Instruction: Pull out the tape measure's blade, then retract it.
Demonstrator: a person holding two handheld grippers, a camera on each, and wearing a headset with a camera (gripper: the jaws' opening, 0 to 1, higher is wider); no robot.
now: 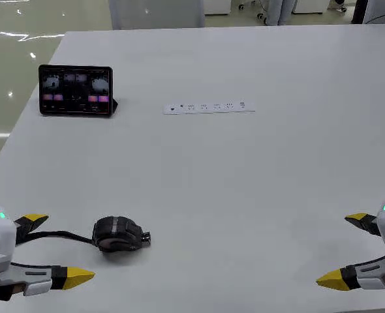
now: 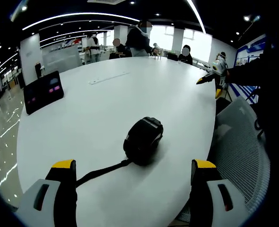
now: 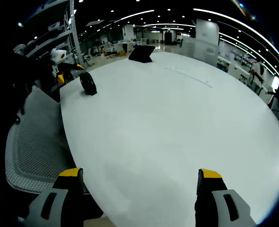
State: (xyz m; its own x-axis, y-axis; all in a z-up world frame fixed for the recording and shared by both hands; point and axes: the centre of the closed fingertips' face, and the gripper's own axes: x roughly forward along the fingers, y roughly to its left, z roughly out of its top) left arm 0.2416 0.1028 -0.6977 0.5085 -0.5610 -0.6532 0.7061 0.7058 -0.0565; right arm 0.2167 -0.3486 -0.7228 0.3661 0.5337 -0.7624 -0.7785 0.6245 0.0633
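Note:
A black tape measure [image 1: 119, 234] lies on the white table [image 1: 231, 169] near the front left, with its black wrist strap [image 1: 59, 235] trailing left. My left gripper [image 1: 59, 248] stands open just left of it, the strap running between its yellow fingertips; the tape measure [image 2: 143, 138] sits a little ahead of the jaws in the left gripper view. My right gripper [image 1: 352, 251] is open at the front right, far from it, with nothing between its fingers. From there the tape measure [image 3: 88, 83] looks small at the table's far side, next to the left gripper [image 3: 61, 71].
A dark tablet [image 1: 76, 90] stands propped at the back left. A white power strip [image 1: 209, 107] lies at the back middle. A mesh chair [image 3: 33, 142] sits at the table's near edge. Several people [image 2: 139, 40] stand beyond the far end.

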